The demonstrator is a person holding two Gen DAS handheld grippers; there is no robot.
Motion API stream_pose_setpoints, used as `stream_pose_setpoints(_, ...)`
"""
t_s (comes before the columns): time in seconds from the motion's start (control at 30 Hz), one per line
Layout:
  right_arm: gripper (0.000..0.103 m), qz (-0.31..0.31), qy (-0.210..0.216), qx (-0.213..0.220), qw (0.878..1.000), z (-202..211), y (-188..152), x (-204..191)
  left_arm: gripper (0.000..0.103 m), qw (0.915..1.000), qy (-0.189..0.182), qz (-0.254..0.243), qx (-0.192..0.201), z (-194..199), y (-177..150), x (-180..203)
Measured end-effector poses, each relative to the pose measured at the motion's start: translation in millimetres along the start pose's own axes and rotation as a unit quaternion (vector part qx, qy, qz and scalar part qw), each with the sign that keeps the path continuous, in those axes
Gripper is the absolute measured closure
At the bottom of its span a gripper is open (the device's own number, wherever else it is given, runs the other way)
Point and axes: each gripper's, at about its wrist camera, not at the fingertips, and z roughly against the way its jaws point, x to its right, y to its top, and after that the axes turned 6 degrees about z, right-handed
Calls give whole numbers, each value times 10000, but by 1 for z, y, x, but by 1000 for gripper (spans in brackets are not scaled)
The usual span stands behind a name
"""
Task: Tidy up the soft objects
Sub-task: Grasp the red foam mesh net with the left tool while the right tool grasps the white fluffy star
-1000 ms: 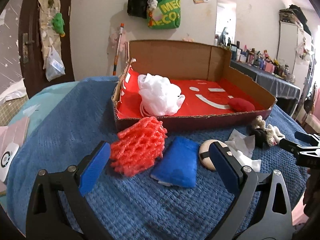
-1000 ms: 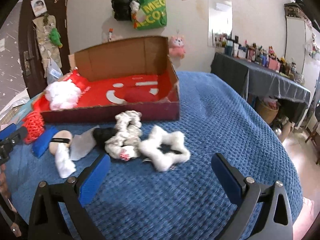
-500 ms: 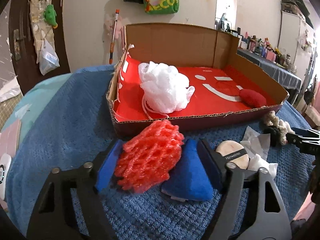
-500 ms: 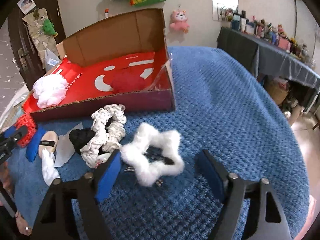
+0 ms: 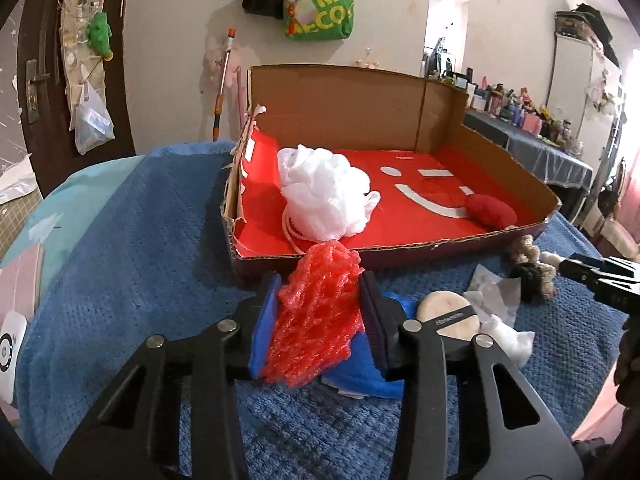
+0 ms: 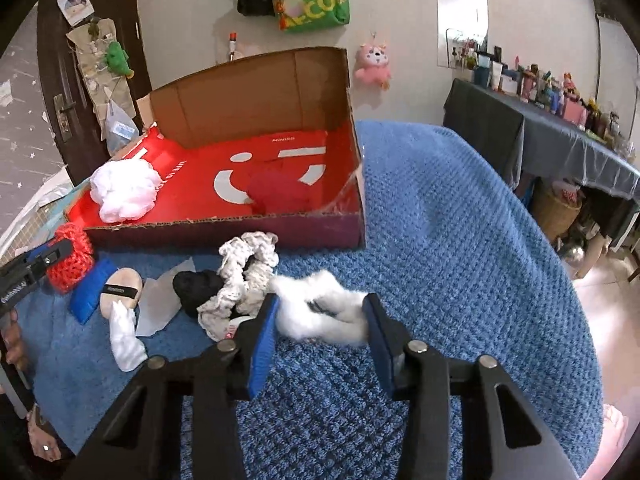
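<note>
The left claw point(image 5: 320, 320), its jaws just closing, pinches the red foam net point(image 5: 316, 312) at 6 o'clock of the cardboard box point(image 5: 500, 236); the net is light, springy and crushable, so mid-body suits. The right claw point(image 6: 320, 332), also closing, squeezes the white fluffy star scrunchie point(image 6: 320, 308) on the blue blanket point(image 6: 440, 220), which is limp and weightless.

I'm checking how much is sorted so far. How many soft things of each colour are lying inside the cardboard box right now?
White: 1, the mesh puff
Red: 1, the fuzzy pad
Total in the cardboard box: 2
</note>
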Motion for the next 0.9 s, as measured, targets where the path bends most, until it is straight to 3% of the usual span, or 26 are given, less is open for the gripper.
stream_pose_setpoints(0.57,61,197,184,299,9992,28,-13,-13,66,9983,-496,-206,220,38,-9,24)
stream_pose_setpoints(0.9,61,773,453,259,9956,31,-51,-51,66,9939,-963,-536,-84,43,-50,49)
